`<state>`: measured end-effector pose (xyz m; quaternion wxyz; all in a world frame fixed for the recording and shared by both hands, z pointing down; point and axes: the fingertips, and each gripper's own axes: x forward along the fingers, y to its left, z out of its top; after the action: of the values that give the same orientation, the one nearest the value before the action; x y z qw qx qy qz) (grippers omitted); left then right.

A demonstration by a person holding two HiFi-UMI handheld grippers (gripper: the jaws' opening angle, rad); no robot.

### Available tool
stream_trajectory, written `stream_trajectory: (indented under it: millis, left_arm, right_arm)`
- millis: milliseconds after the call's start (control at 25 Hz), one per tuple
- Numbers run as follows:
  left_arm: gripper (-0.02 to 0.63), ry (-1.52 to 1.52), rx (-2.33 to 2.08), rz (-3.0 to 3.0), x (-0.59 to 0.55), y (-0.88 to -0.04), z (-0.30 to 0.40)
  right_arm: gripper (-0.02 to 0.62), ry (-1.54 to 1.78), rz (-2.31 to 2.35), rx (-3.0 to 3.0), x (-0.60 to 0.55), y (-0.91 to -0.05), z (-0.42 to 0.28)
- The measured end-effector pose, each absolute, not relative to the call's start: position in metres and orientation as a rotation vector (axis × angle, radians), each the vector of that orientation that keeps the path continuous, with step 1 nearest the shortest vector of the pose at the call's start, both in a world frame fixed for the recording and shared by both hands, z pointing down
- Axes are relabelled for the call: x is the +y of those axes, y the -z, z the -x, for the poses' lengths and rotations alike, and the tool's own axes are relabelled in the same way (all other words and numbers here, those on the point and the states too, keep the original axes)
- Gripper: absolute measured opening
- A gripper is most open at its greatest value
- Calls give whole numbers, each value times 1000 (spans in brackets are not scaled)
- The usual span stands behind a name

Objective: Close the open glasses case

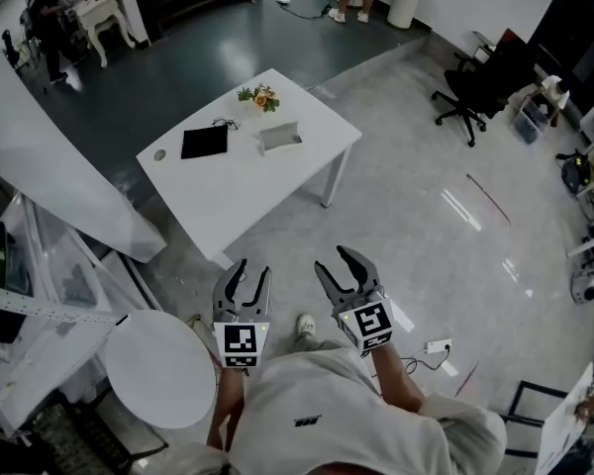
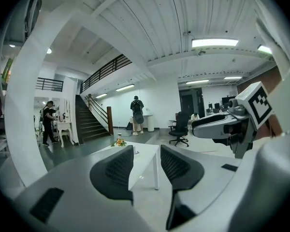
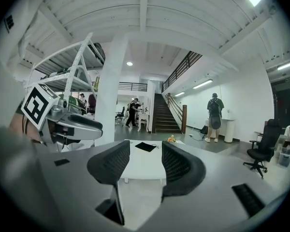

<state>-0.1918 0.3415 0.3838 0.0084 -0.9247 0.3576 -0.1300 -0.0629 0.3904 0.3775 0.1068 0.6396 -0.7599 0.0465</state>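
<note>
The open glasses case [image 1: 280, 137], pale grey with its lid up, lies on the white table [image 1: 277, 181] ahead of me, between a black pouch [image 1: 206, 142] and a small bunch of flowers [image 1: 260, 97]. My left gripper [image 1: 246, 279] and right gripper [image 1: 347, 271] are held side by side over the floor, well short of the table and pointing at it. Both stand open with nothing between the jaws. In the left gripper view the table [image 2: 146, 154] and flowers [image 2: 118, 142] show past the open left gripper [image 2: 146, 152]. The right gripper view shows the pouch [image 3: 146, 147] on the table [image 3: 145, 164].
A round white tabletop [image 1: 160, 367] sits close at my lower left, beside a slanted white beam [image 1: 59, 166]. A black office chair [image 1: 472, 92] stands at the right. A power strip [image 1: 438, 346] lies on the floor near my right. A person [image 2: 137, 109] stands far behind the table.
</note>
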Motion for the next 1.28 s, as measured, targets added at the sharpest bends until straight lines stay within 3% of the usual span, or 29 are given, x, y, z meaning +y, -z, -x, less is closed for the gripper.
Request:
stream_trajectory:
  millis: [600, 1280]
  left_arm:
    - [179, 422, 1207, 2843, 288, -380, 120]
    - [179, 422, 1212, 2827, 235, -386, 101]
  right_arm:
    - [196, -115, -1799, -2322, 330, -377, -8]
    - [196, -126, -1818, -2310, 273, -385, -29]
